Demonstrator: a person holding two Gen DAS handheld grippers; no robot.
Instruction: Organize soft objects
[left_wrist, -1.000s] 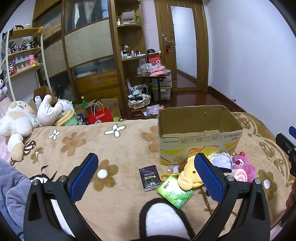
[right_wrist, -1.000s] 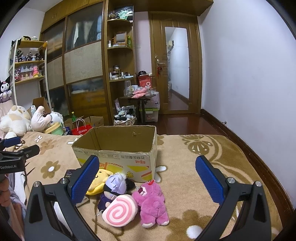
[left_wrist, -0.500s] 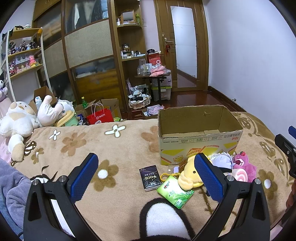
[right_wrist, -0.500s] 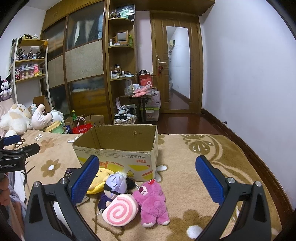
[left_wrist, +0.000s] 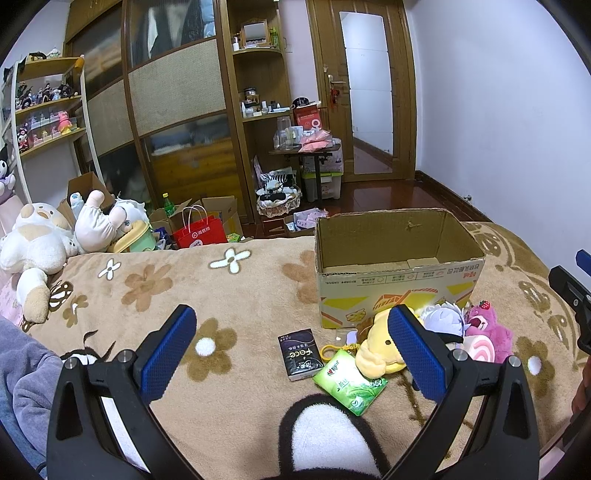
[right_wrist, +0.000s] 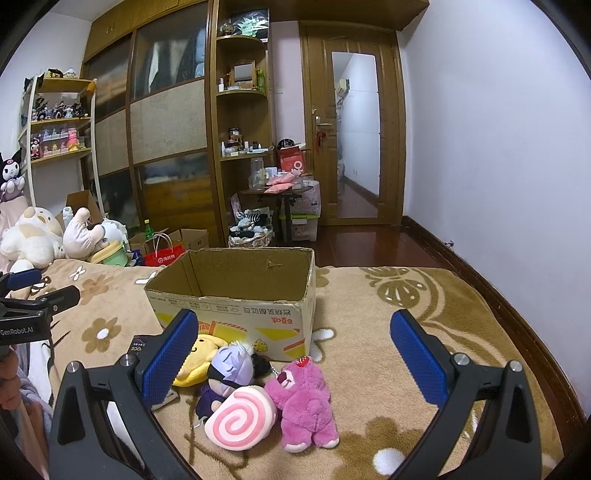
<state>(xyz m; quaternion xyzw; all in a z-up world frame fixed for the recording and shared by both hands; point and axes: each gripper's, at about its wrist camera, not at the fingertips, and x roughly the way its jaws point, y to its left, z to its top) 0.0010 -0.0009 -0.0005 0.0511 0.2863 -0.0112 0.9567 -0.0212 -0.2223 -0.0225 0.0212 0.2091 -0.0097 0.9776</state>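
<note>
I am kneeling or sitting at a bed covered by a brown flowered blanket (left_wrist: 229, 295), holding a gripper in each hand. An open cardboard box (right_wrist: 236, 291) is standing on the blanket with its mouth up, probably waiting to receive the toys. Just in front of it, small soft toys are lying in a huddle: a yellow plush (right_wrist: 199, 360), a purple-haired doll (right_wrist: 229, 373), a pink swirl cushion (right_wrist: 240, 417) and a pink bear (right_wrist: 304, 398). My right gripper (right_wrist: 293, 354) is hovering wide open and empty, the toys lying low between its fingers. My left gripper (left_wrist: 291, 349) is also gaping empty, the toys sitting toward its right finger.
</note>
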